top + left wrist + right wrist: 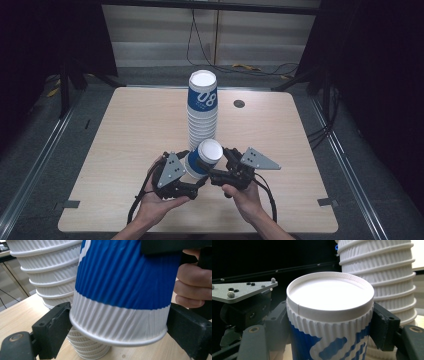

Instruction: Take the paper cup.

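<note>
Gripping near the top of an upside-down blue-and-white ribbed paper cup [204, 159], the right gripper [214, 169] is clenched on it; in the right gripper view both black pads are pressed against the white ribbed band just under the cup's upturned base [329, 296]; the cup is held above the table [125, 150], just in front of the cup stack [202, 107]; the left gripper [196, 181] is placed around the cup's lower white band and rolled rim; in the left gripper view the left-hand jaw is seen at the rim [117, 340] and the right-hand jaw just beside the wall with a thin gap, so the cup is taken as released by it though still between the jaws; no earlier frame is given.

Writing: "08" is read in white on the blue band of the stack's top cup; smaller white print beneath it is too small to be read; on the held cup part of a white pixel-style mark [332, 350] is seen on blue, not legible.

The stack is stood upright near the table's middle, many white ribbed rims nested below the blue top cup; a small dark round insert [239, 104] is set into the table right of the stack, well apart from the grippers.
</note>
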Available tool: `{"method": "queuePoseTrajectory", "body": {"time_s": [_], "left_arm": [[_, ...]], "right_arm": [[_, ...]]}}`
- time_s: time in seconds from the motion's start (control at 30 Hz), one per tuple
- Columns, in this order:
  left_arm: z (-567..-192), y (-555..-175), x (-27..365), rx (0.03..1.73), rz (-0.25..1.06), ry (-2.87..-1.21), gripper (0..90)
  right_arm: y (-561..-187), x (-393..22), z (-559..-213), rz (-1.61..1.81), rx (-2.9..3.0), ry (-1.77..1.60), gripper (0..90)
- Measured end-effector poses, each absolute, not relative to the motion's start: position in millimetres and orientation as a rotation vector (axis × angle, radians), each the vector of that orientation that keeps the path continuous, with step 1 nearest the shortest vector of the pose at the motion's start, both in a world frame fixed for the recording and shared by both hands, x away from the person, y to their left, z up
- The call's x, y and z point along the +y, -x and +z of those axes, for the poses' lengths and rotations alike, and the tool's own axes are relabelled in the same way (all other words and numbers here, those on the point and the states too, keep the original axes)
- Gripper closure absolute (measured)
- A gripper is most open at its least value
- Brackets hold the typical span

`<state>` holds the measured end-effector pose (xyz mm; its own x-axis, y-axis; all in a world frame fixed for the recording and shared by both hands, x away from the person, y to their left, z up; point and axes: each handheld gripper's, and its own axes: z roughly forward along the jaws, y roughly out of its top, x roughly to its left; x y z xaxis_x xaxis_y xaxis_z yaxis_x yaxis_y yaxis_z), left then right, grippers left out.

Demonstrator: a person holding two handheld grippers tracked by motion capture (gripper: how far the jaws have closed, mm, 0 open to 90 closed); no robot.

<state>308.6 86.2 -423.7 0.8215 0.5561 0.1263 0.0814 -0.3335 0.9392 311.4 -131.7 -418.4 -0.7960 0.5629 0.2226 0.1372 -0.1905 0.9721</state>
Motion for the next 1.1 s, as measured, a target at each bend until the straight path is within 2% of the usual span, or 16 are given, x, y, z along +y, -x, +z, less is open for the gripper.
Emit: {"method": "queuePoseTrajectory", "body": {"time_s": [0.7,1.1], "left_arm": [[-424.3,-305.6,83.7,0.452,0.555,-1.883,10.0],[-422.2,-304.2,84.7,0.422,0.563,-1.903,15.9]], "right_arm": [[-314.6,-130.0,-418.6,2.056,1.865,-0.839,27.8],[-316.1,-132.5,-417.1,2.065,1.901,-0.859,24.3]]}}
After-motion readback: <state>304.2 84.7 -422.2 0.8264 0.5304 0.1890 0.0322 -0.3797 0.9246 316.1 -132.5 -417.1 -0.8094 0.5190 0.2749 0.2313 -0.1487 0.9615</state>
